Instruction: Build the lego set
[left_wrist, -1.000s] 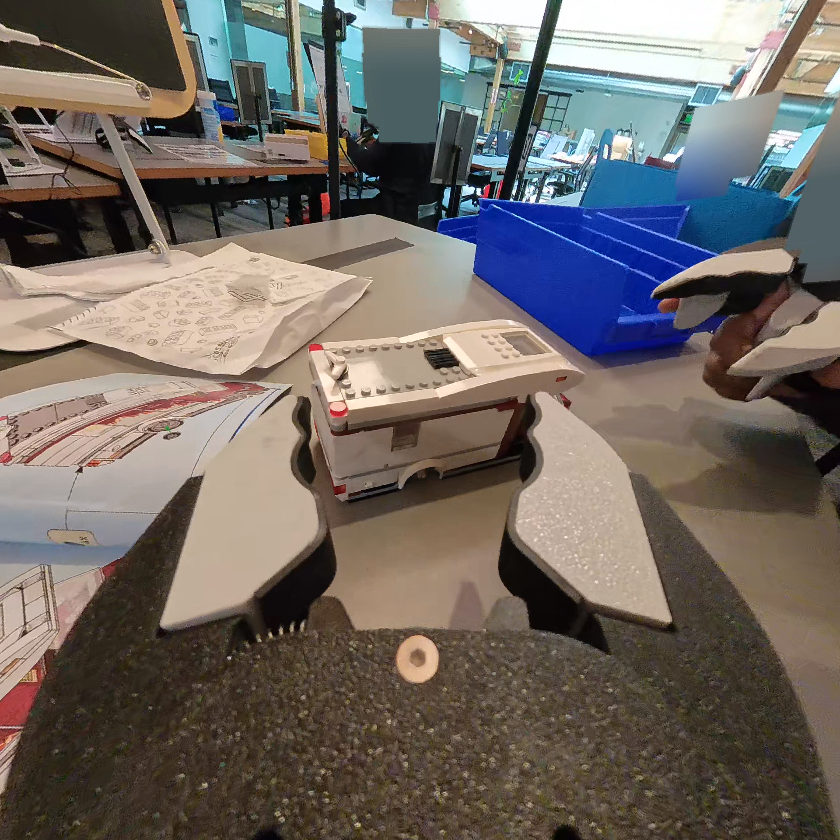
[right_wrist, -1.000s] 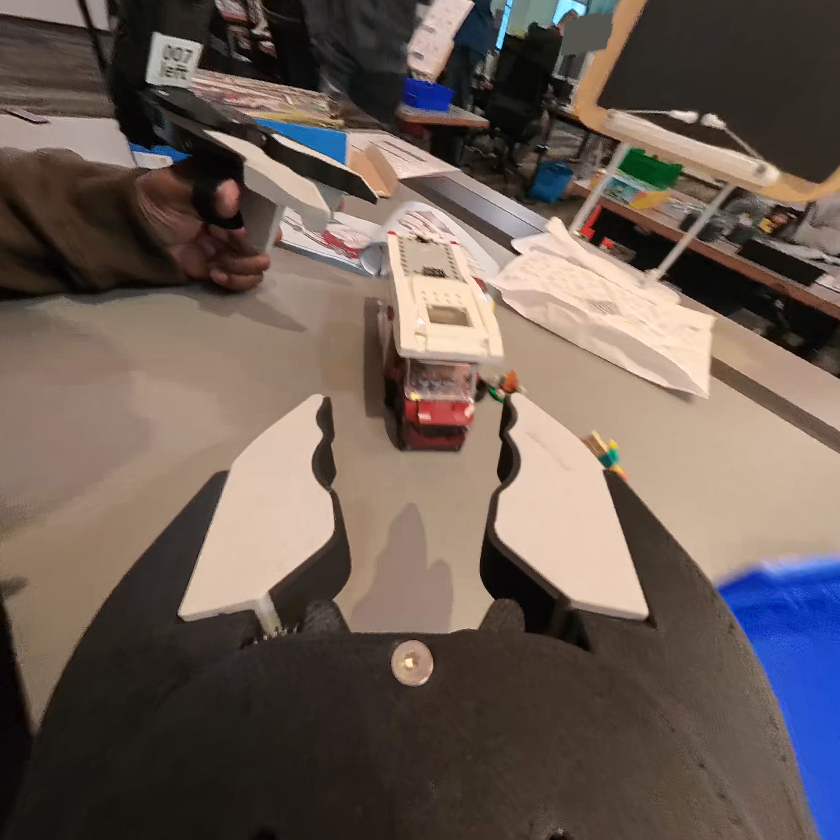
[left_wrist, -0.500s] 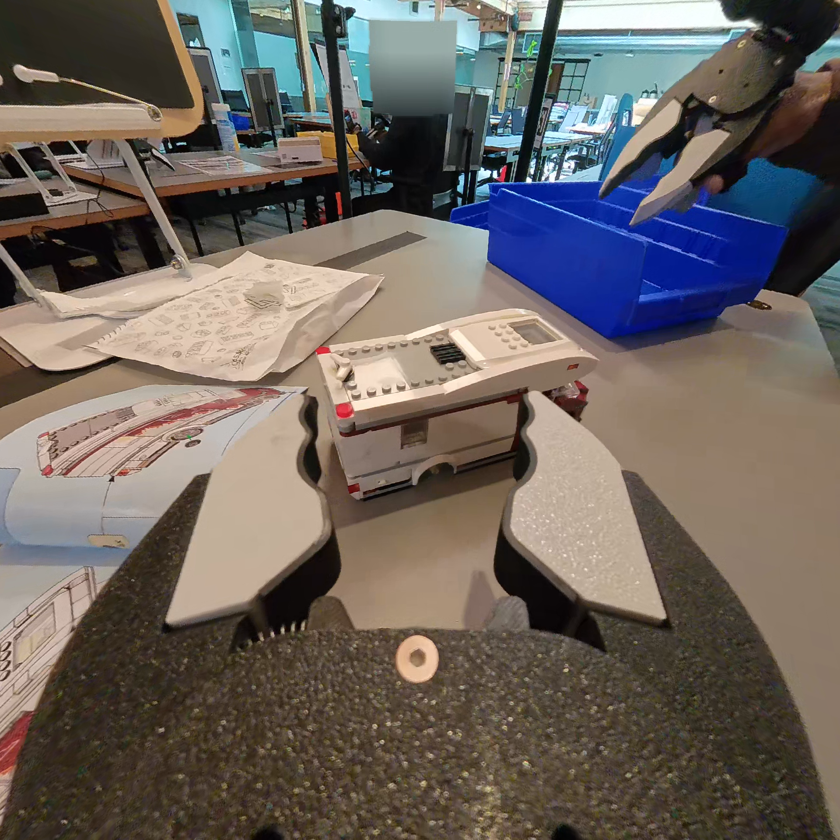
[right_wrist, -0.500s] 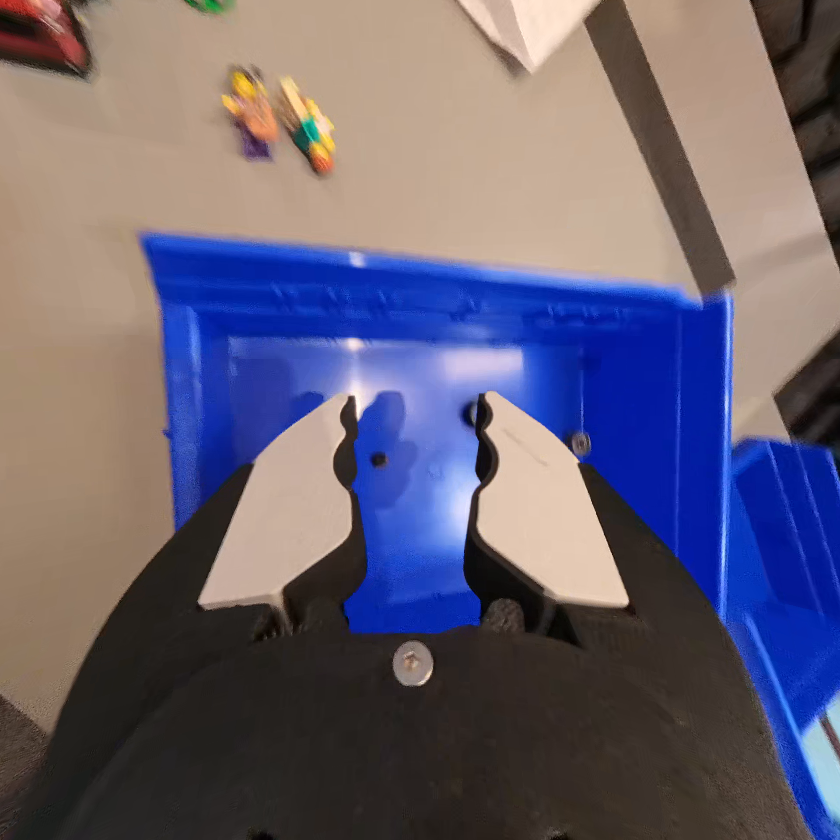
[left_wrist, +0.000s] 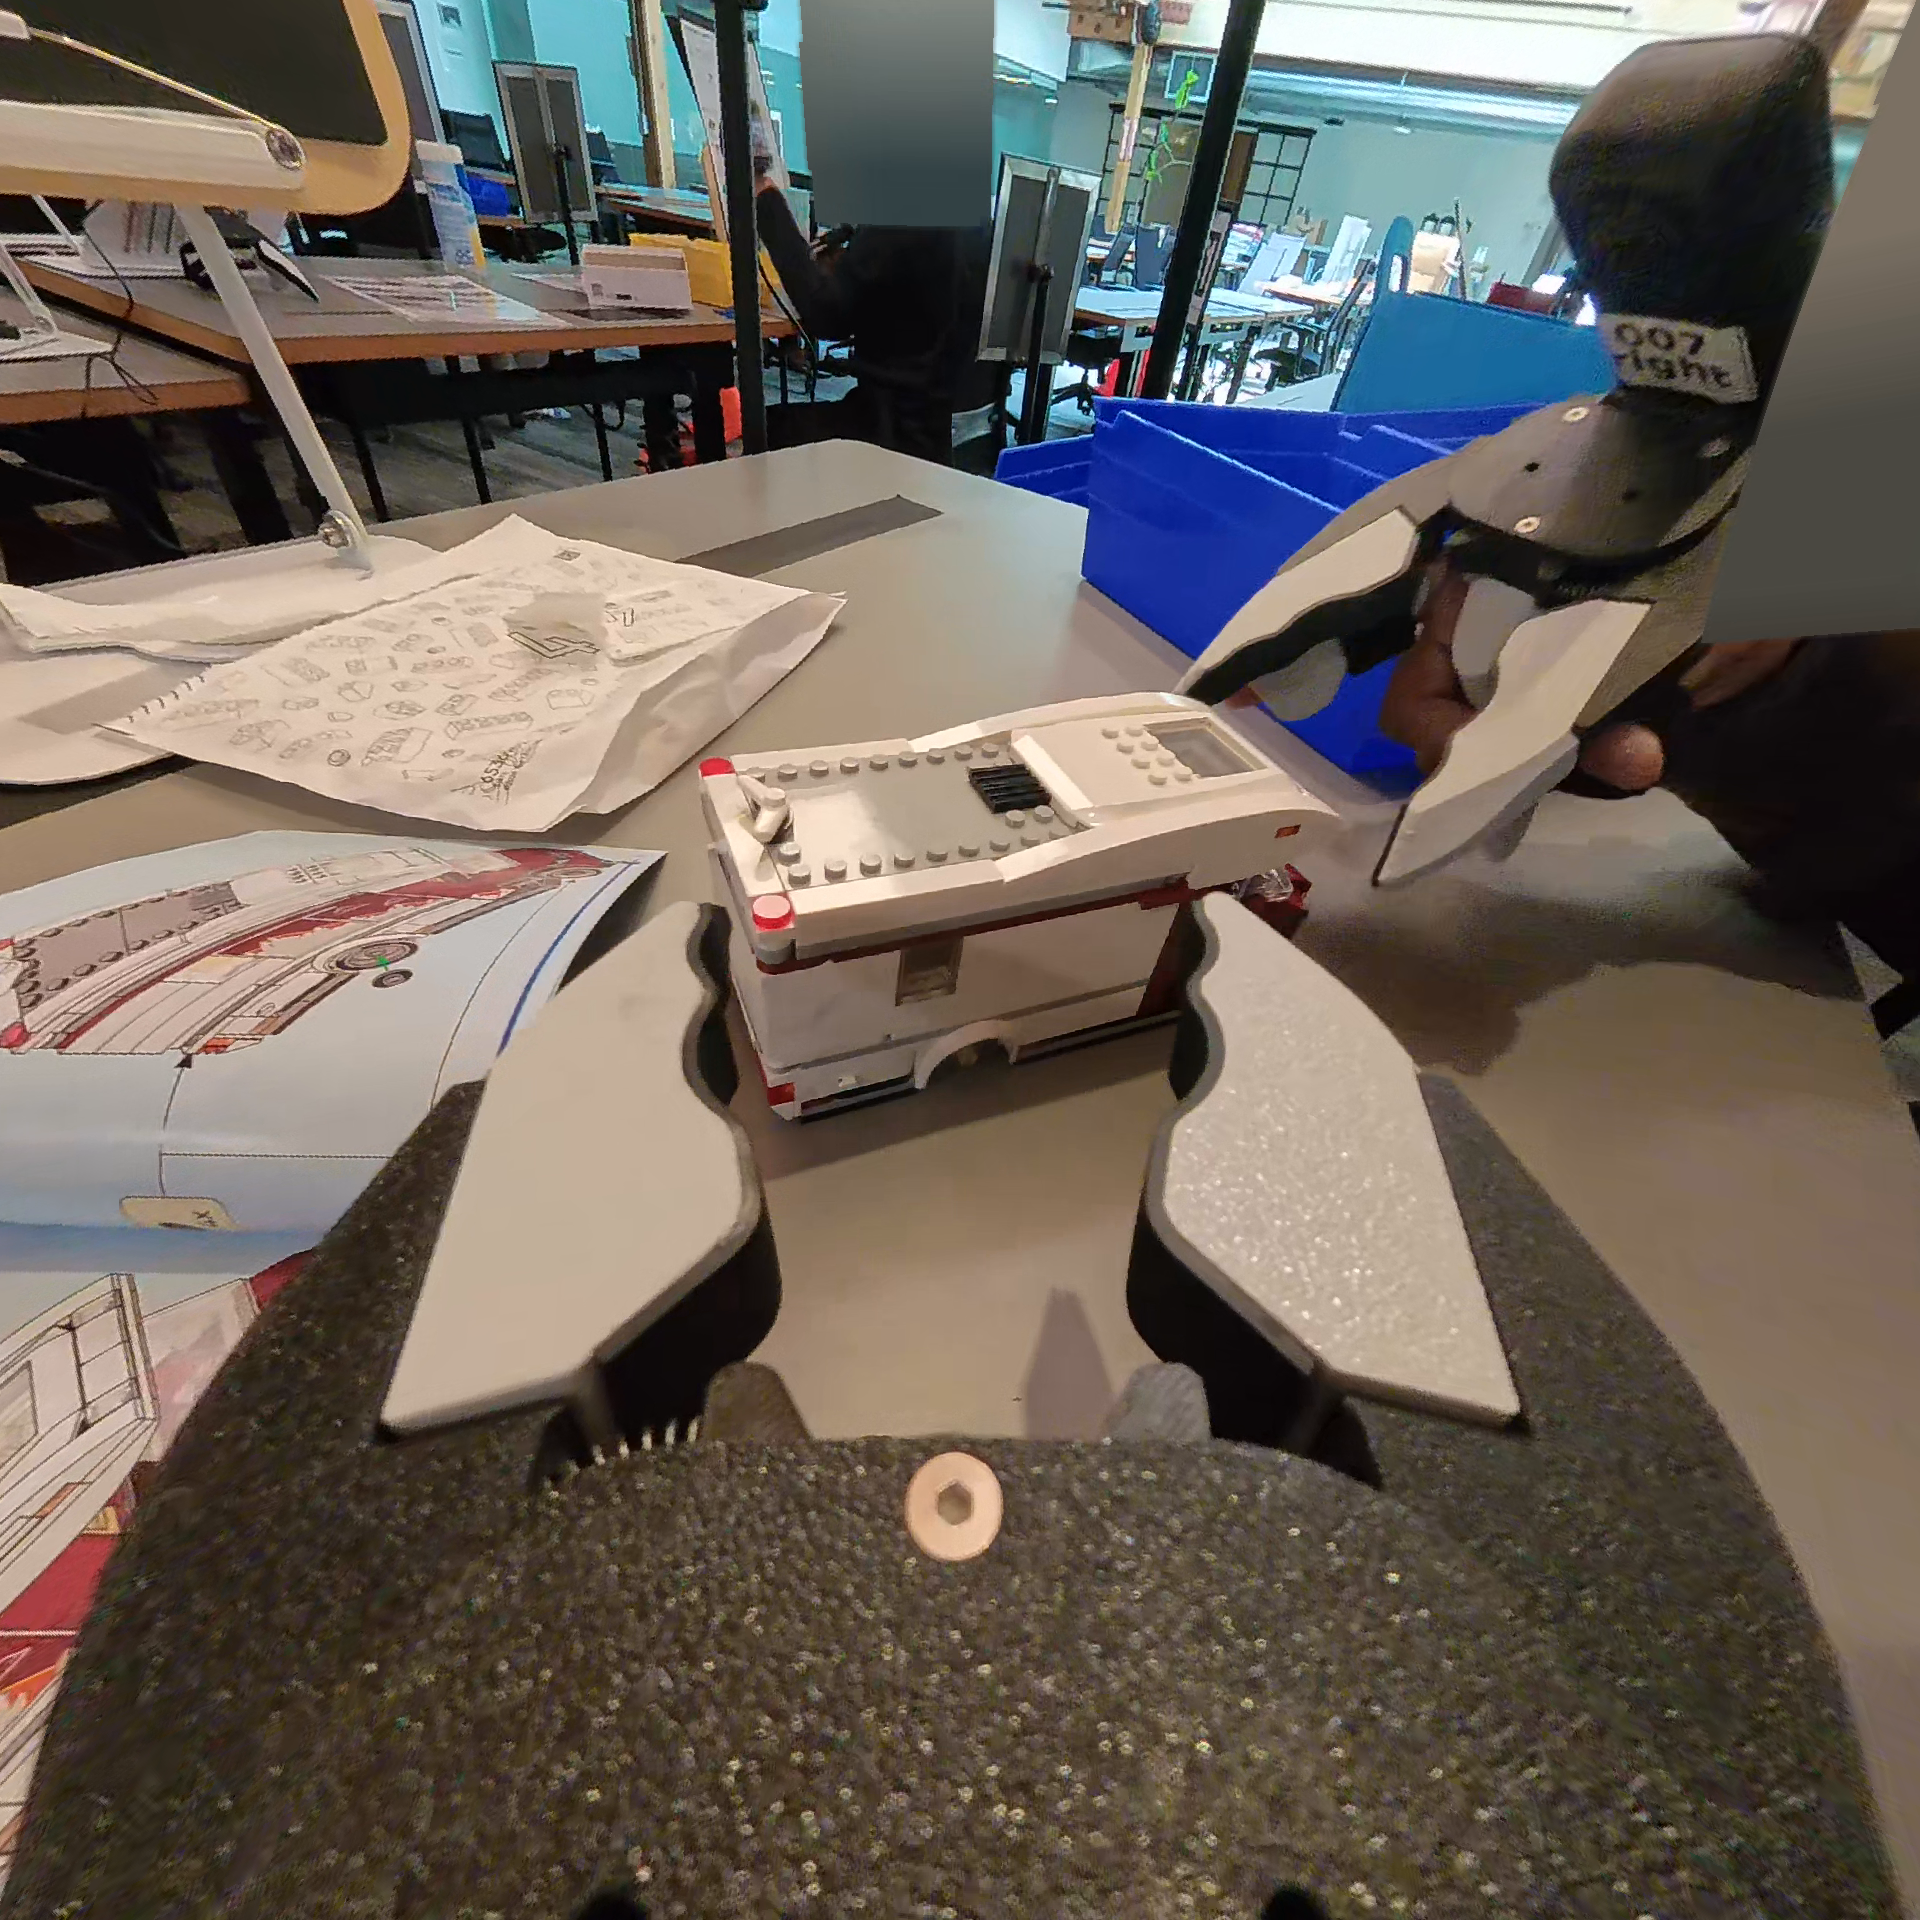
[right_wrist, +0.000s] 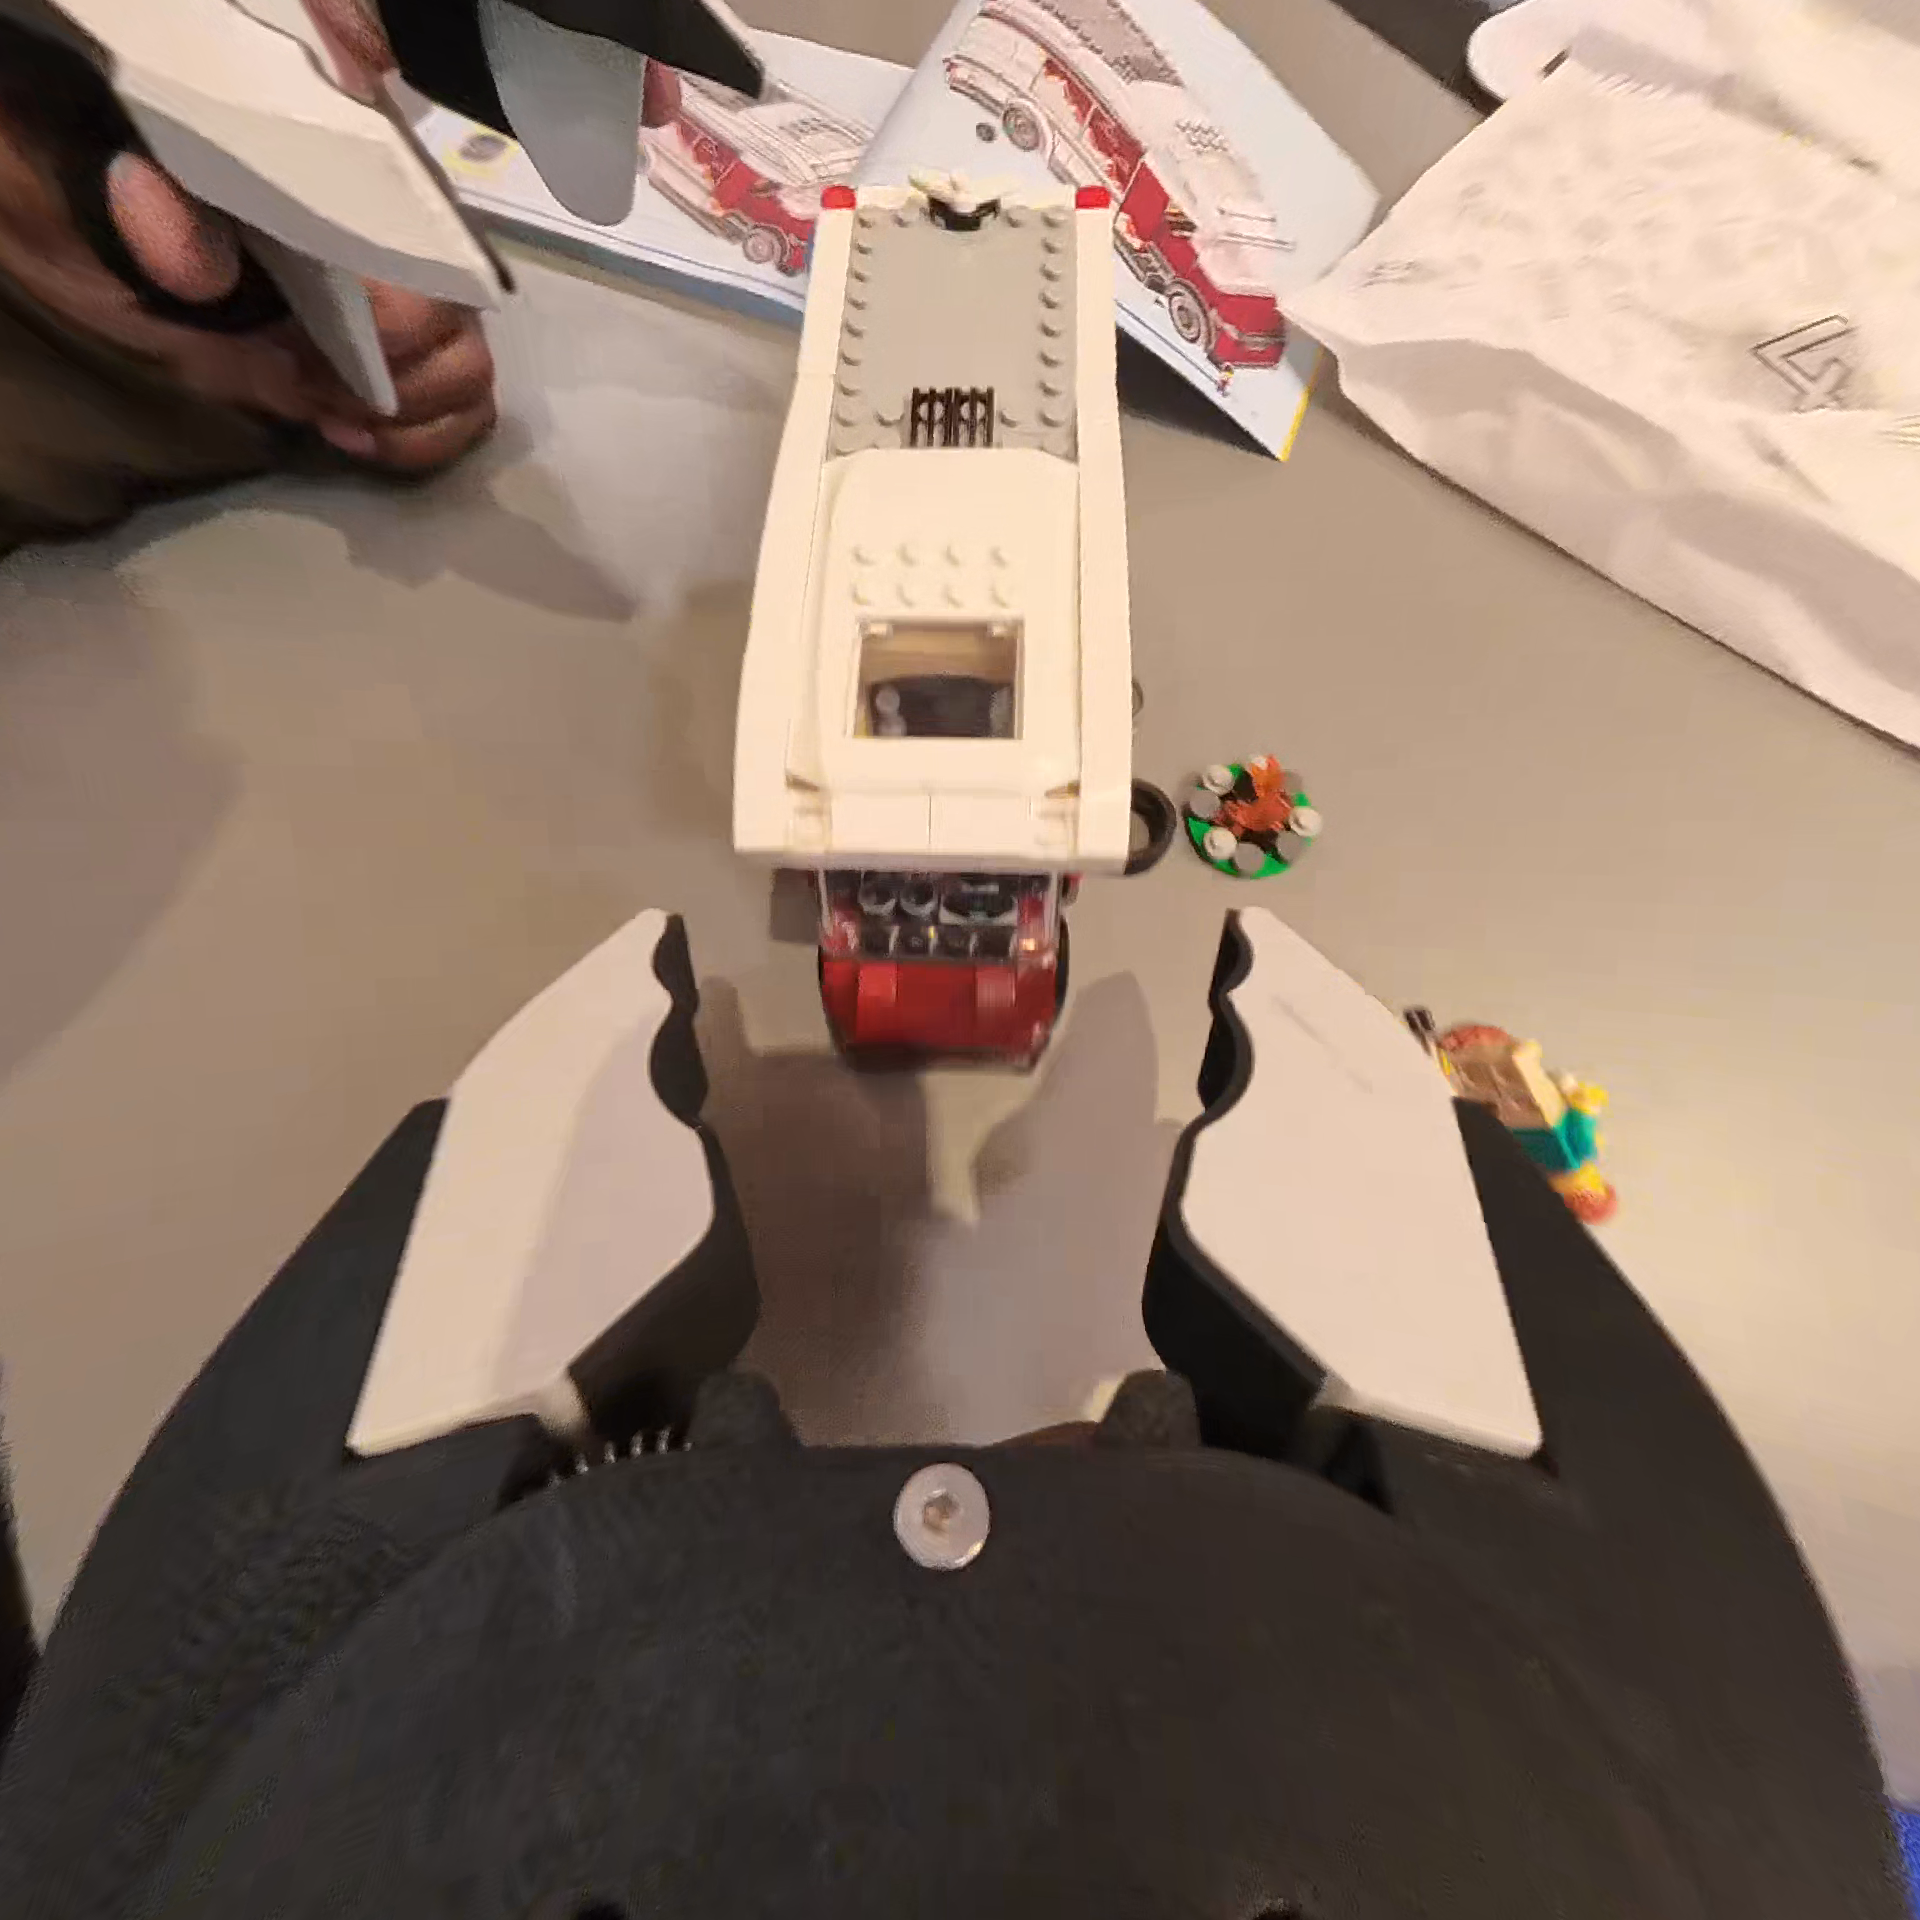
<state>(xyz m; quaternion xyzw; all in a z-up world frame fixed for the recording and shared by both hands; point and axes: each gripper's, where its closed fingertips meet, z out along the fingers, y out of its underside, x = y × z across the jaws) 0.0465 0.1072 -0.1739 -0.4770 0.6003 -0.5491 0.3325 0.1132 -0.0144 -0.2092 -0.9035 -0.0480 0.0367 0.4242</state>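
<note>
A white and red toy brick camper van (left_wrist: 966, 862) stands on the grey table (left_wrist: 935, 623). My left gripper (left_wrist: 951, 925) is open and empty, just short of the van's side near its rear. Its fingers do not touch the van. It also shows in the right wrist view (right_wrist: 623, 187), to the left of the van's rear. My right gripper (right_wrist: 951, 925) is open wide and empty, hovering over the van's red front (right_wrist: 935, 997). In the left wrist view the right gripper (left_wrist: 1288, 784) has one fingertip right by the front of the white roof.
Blue bins (left_wrist: 1195, 540) stand behind the van. An instruction booklet (left_wrist: 260, 987) and a white printed paper bag (left_wrist: 468, 686) lie to the left. A green round piece (right_wrist: 1247, 821), a black tyre (right_wrist: 1148, 821) and small figures (right_wrist: 1527, 1112) lie beside the van's front. The green round piece (right_wrist: 1247, 821) lies some 7 centimeters from my right tips, 20 centimeters from my left tips.
My right gripper narrowed its jaws over the blue bin, then came back to the van's front and opened wide. My left gripper stayed beside the van, its jaws a little narrower.
</note>
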